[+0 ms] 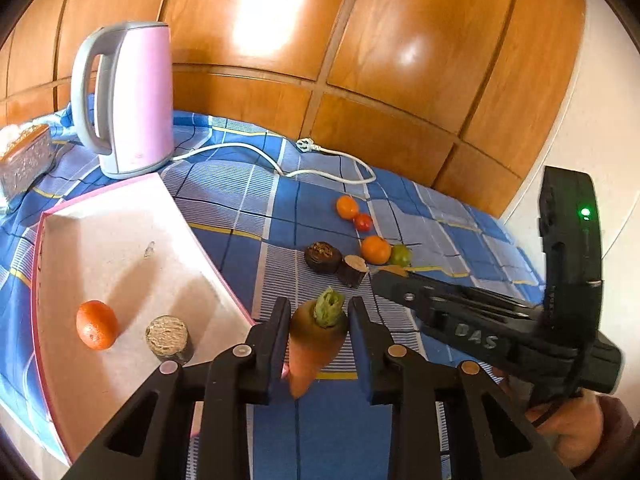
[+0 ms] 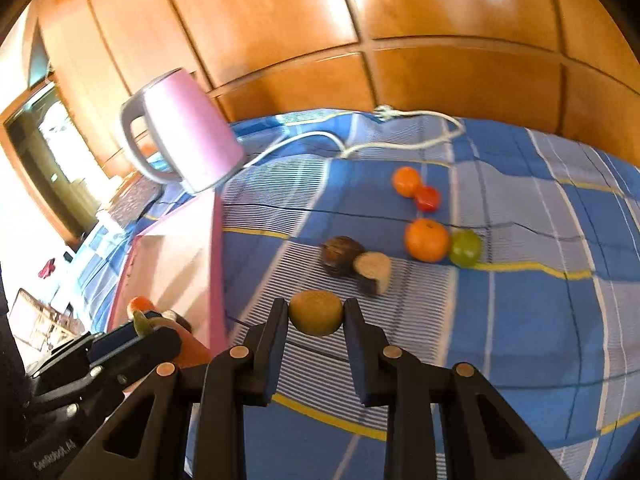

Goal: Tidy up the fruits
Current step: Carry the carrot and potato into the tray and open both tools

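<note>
Both grippers were loaded at once above a blue checked cloth point(image 1: 240, 200). At the bottom centre of the left wrist view, the left gripper point(image 1: 319, 320) was clamped on a carrot point(image 1: 314, 344), leafy stub pointing away, just right of a pink-rimmed tray point(image 1: 120, 248). At the bottom centre of the right wrist view, the right gripper point(image 2: 316, 314) pinched a brownish-green kiwi point(image 2: 316, 313).

The step in hand appeared to be carrying the two pieces to the tray; the next move would likely call for swinging both over its rim and setting them down clear of what already lay there.

Only the left view showed the tray's floor, with a tangerine point(image 1: 97, 325) and a cut brown piece point(image 1: 168, 337) at lower left. The right view saw just the tray's outer wall, but gave the clearer look at what remained on the cloth at centre right: two tangerines point(image 2: 426, 240), a red tomato point(image 2: 427, 198), a green fruit point(image 2: 465, 248) and two dark brown pieces point(image 2: 342, 255). A pink kettle point(image 1: 132, 100) stood at upper left.
</note>
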Available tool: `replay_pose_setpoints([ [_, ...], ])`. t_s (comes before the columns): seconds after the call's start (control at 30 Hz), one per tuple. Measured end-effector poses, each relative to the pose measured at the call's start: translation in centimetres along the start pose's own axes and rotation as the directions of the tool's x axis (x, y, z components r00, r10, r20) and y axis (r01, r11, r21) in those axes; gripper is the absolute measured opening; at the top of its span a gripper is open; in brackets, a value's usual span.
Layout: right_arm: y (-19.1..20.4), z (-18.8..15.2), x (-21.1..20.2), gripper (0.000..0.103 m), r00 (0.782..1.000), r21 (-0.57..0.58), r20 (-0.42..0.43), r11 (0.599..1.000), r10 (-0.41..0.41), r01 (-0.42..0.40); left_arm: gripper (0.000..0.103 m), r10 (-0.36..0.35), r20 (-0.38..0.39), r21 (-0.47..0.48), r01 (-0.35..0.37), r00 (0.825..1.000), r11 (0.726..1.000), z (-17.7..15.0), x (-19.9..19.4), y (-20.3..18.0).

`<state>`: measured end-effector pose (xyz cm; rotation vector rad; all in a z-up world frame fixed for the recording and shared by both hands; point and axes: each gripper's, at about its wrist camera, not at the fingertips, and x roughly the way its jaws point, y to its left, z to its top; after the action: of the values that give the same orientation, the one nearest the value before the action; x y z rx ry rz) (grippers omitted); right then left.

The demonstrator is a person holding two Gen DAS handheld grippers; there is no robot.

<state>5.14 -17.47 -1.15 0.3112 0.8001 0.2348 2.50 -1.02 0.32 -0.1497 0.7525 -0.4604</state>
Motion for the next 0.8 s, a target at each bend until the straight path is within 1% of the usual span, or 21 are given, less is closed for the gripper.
replay_pose_setpoints([
  [0.07,1.0,0.3,0.3,0.028,1.000,-0.029,-0.003,1.000,0.005,-0.005,0.029,-0.010,0.014,-0.010,0.010,1.000,1.000,0.2,-0.6,0.1],
  [0.17,2.0,0.6,0.4,0.028,1.000,-0.054,0.000,0.998,0.014,-0.014,0.029,-0.044,0.045,-0.036,0.045,0.998,0.998,0.9,-1.9,0.5],
  [0.27,2.6,0.9,0.3,0.028,1.000,-0.062,0.007,0.998,0.027,-0.027,0.029,-0.042,0.086,-0.057,0.047,0.995,0.997,1.8,-3.1,1.2],
  [0.33,2.9,1.2,0.3,0.028,0.999,-0.061,0.007,0.997,0.041,-0.040,0.029,-0.024,0.106,-0.078,0.033,0.994,0.996,2.3,-3.7,2.0],
  [0.43,3.7,1.7,0.7,0.028,0.998,-0.072,0.000,0.995,0.065,-0.065,0.029,0.036,0.133,-0.114,-0.021,0.990,0.993,3.1,-4.7,3.6],
  [0.53,5.0,2.0,1.4,0.028,0.994,-0.091,-0.019,0.990,0.106,-0.108,0.029,0.112,0.133,-0.156,-0.091,0.985,0.984,3.6,-5.0,5.5],
  [0.67,7.2,2.3,2.5,0.028,0.986,-0.121,-0.049,0.979,0.157,-0.162,0.029,0.201,0.095,-0.250,-0.172,0.975,0.953,3.7,-4.3,8.8],
  [0.8,10.2,2.7,4.2,0.028,0.980,-0.183,-0.076,0.964,0.182,-0.193,0.029,0.258,0.069,-0.303,-0.226,0.964,0.926,3.4,-3.8,11.3],
])
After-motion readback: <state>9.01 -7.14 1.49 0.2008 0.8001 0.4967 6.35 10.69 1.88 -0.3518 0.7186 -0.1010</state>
